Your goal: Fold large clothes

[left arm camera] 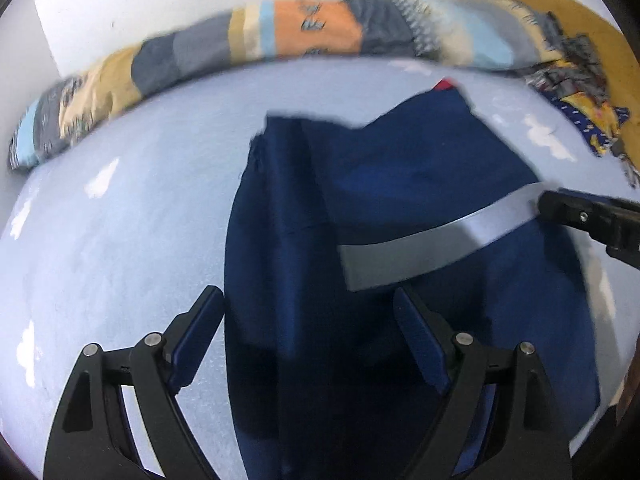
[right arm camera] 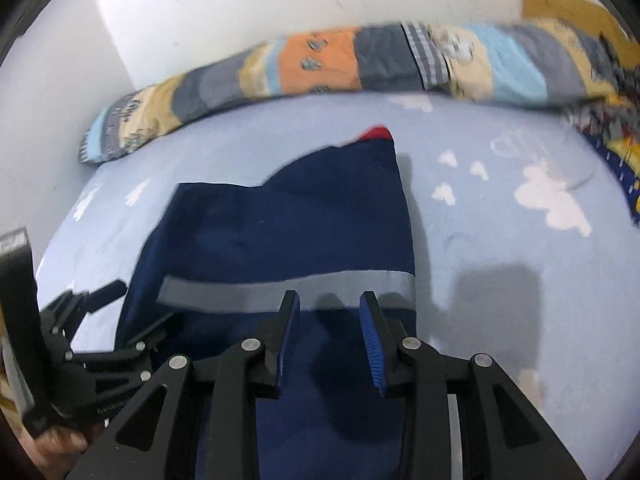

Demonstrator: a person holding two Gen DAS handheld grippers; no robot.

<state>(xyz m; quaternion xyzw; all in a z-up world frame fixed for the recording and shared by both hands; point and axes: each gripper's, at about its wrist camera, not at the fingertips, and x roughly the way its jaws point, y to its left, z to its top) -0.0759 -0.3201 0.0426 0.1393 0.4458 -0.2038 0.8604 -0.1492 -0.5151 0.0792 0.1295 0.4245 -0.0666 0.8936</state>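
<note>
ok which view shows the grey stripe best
The right wrist view: the grey stripe runs nearly whole across the navy garment, just ahead of the right gripper. The left wrist view shows it slanted, its far end meeting that gripper.

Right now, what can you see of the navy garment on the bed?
The navy garment lies partly folded on the light blue cloud-print sheet. It looks like smooth woven cloth with a grey reflective band across it and a red patch at its far corner. Both open grippers, left and right, hover over it.
</note>
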